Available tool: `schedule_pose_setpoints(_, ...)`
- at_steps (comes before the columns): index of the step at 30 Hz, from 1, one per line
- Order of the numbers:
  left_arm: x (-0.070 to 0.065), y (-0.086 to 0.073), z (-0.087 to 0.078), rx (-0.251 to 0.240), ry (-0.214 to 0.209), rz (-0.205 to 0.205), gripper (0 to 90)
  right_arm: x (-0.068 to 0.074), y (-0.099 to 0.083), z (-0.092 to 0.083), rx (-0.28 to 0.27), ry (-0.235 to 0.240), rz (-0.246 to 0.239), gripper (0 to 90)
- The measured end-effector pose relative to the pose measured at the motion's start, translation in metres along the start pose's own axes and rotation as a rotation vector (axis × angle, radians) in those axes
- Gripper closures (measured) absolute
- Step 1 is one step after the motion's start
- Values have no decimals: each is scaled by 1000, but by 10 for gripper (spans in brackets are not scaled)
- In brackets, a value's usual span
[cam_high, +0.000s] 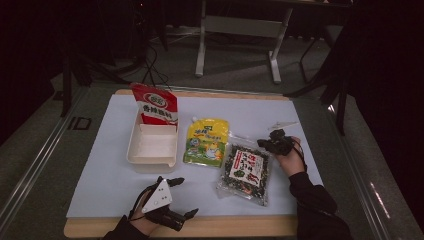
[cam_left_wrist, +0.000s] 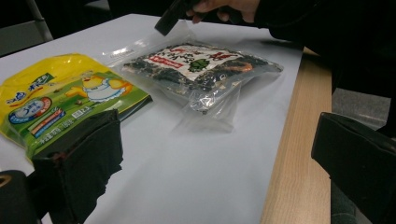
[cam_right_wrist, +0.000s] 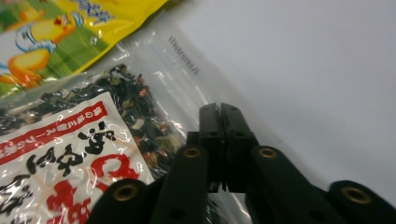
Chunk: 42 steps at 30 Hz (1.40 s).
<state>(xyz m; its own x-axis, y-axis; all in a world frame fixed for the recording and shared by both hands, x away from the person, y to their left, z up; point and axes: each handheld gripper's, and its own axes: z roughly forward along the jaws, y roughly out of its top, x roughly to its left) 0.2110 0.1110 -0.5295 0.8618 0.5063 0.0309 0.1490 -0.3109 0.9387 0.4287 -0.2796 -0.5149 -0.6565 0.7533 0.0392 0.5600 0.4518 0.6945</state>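
In the right gripper view we see the seaweed bag (cam_right_wrist: 84, 154) cut off at the left and bottom edges, and the yellow pouch (cam_right_wrist: 60, 37) cut off at the top. Whether the closed right tongs (cam_right_wrist: 223, 114) pinch the bag's clear edge, we cannot tell. The small print on both packs is unreadable.

The clear plastic bag of dark dried seaweed with a red-and-white label (cam_high: 244, 172) lies flat just right of the yellow pouch (cam_high: 207, 142).
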Motion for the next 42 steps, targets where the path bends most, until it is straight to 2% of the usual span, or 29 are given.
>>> schedule_pose_setpoints(3, 0, 0, 1, 3, -3, 2, 31, -8, -2, -13, -24, -17, 19, 817)
schedule_pose_setpoints(8, 0, 1, 4, 5, -9, 5, 31, -24, -6, -30, -43, -54, 57, 660)
schedule_pose_setpoints(11, 1, 1, 5, 5, -14, 6, 31, -33, -11, -37, -40, -52, 81, 596)
schedule_pose_setpoints(16, 1, 1, 8, 7, -24, 7, 31, -39, -21, -38, -14, -45, 106, 548)
schedule_pose_setpoints(20, 1, 2, 10, 10, -33, 9, 31, -42, -28, -33, 1, -3, 127, 497)
schedule_pose_setpoints(21, 1, 2, 11, 8, -35, 7, 31, -42, -30, -31, 7, -9, 129, 497)
schedule_pose_setpoints(23, 2, 2, 11, 8, -35, 8, 31, -43, -32, -27, 25, 13, 134, 496)
schedule_pose_setpoints(26, 2, 2, 11, 8, -36, 9, 31, -42, -33, -21, 46, 31, 129, 508)
schedule_pose_setpoints(28, 2, 2, 12, 9, -37, 8, 31, -40, -34, -18, 62, 39, 117, 551)
schedule_pose_setpoints(30, 1, 2, 11, 9, -37, 8, 31, -39, -34, -18, 68, 29, 106, 614)
schedule_pose_setpoints(32, 2, 2, 12, 7, -36, 8, 31, -40, -33, -20, 68, 19, 105, 721)
schedule_pose_setpoints(35, 2, 2, 12, 6, -36, 5, 31, -41, -33, -23, 78, 31, 104, 873)
schedule_pose_setpoints(37, 2, 2, 12, 5, -36, 3, 31, -40, -31, -27, 72, 41, 95, 894)
schedule_pose_setpoints(39, 2, 2, 12, 2, -34, 3, 31, -37, -28, -30, 73, 33, 69, 896)
schedule_pose_setpoints(42, 2, 2, 12, -4, -36, -4, 31, -34, -25, -39, 53, 21, 56, 897)
